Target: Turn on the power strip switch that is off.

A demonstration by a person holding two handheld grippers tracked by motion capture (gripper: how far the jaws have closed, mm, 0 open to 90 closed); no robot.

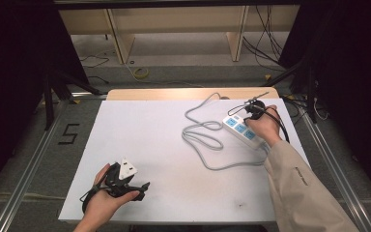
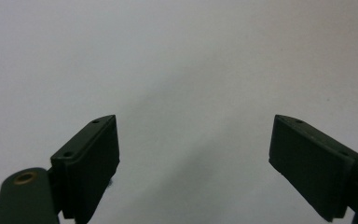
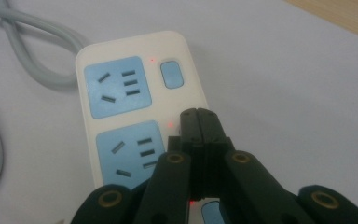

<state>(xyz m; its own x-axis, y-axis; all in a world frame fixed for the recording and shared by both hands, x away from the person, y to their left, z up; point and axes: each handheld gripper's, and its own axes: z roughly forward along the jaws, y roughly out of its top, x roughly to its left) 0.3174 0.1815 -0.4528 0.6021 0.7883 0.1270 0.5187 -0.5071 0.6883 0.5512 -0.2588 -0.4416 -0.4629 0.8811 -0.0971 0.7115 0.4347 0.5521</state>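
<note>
Table (image 1: 174,159), white-topped. Power strip (image 1: 241,129), white with blue sockets, at far right; grey cord (image 1: 204,140) looped just left of it. Right gripper (image 3: 200,122), jaws clenched empty, tips on the strip beside a socket. Left gripper (image 2: 193,163), near-left, jaws released.

Black claw (image 2: 193,163) pads with screw holes; beige sleeve (image 1: 297,186) on right arm.
</note>
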